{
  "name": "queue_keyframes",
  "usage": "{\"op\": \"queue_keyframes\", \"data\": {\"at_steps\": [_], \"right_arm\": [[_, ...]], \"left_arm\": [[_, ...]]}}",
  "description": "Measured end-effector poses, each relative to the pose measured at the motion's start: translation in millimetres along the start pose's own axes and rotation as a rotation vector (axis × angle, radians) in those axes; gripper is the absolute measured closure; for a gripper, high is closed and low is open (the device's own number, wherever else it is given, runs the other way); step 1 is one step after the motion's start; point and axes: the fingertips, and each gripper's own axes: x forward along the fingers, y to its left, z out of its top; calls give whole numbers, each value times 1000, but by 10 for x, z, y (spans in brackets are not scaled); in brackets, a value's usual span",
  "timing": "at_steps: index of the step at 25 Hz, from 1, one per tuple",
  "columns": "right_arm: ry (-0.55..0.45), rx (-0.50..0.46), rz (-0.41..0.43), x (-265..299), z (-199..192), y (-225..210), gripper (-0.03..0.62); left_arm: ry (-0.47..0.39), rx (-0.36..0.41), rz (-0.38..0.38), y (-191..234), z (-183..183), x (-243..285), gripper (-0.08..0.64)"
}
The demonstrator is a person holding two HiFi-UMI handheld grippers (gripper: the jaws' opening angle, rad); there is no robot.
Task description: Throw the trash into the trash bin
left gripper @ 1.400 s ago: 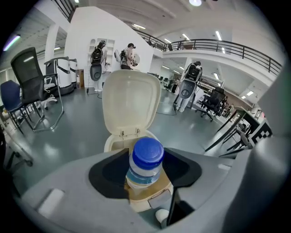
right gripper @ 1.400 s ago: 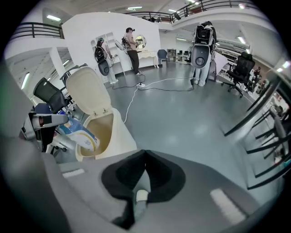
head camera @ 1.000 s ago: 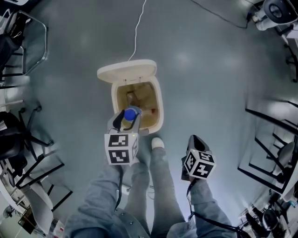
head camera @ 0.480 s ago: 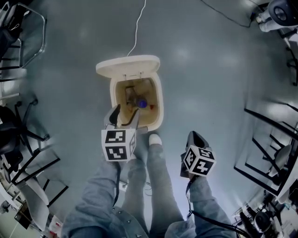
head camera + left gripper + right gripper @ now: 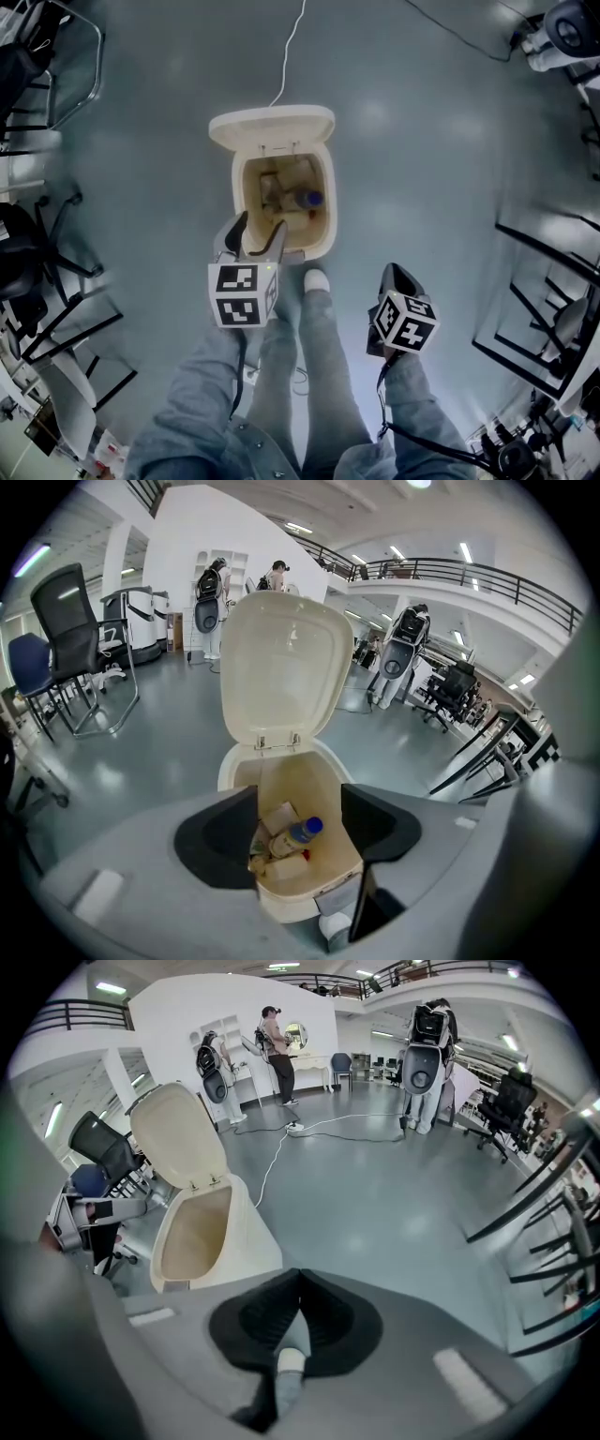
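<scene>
1. Head view: the left gripper point(image 5: 259, 225) is held over the near rim of the open trash bin point(image 5: 329, 220), and the blue-capped bottle point(image 5: 307, 199) is seen lying inside. The right gripper point(image 5: 395, 278) is kept aside over bare grey floor point(image 5: 422, 141).
2. Left gripper view: the jaws have just been opened wide, and nothing is held between them.
3. Right gripper view: the jaws are pressed together, empty. Open floor is seen right of the bin.

- The trash bin point(image 5: 328, 225) stands on the floor point(image 5: 422, 141); its lid point(image 5: 272, 127) is raised at the far edge.
- A bottle point(image 5: 307, 199) lies in the bin, toward the right wall, on other trash point(image 5: 272, 192).
- The left gripper point(image 5: 251, 246) hangs over the bin's near rim.
- The right gripper point(image 5: 397, 279) sits to the near right, apart from the bin.
- A shoe point(image 5: 317, 282) is just near of the bin, between the grippers.
- A cable point(image 5: 291, 47) runs far from the lid.
- Chairs point(image 5: 37, 253) stand left.
</scene>
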Motion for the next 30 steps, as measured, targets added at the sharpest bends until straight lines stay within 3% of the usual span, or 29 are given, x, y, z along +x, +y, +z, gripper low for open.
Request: {"op": "queue_keyframes", "data": {"at_steps": [13,16,21,25,30], "right_arm": [[-63,1,16,-327,108,250,589],[-128,-24,24,-569,347,394,589],[-221,-38,68,-1130,653,669,589],[-310,-48,130,-1831,927,923,589],[-408,-143,177,-2750,1309,1137,589]], "left_arm": [[-66,-12,4,32,178,-596,282],[-99,-4,29,-17,360,-896,347],[-152,-48,98,-49,610,-1554,551],[-241,-100,98,-18,947,-2232,551],[-402,-77,142,93,1529,-3186,551]]}}
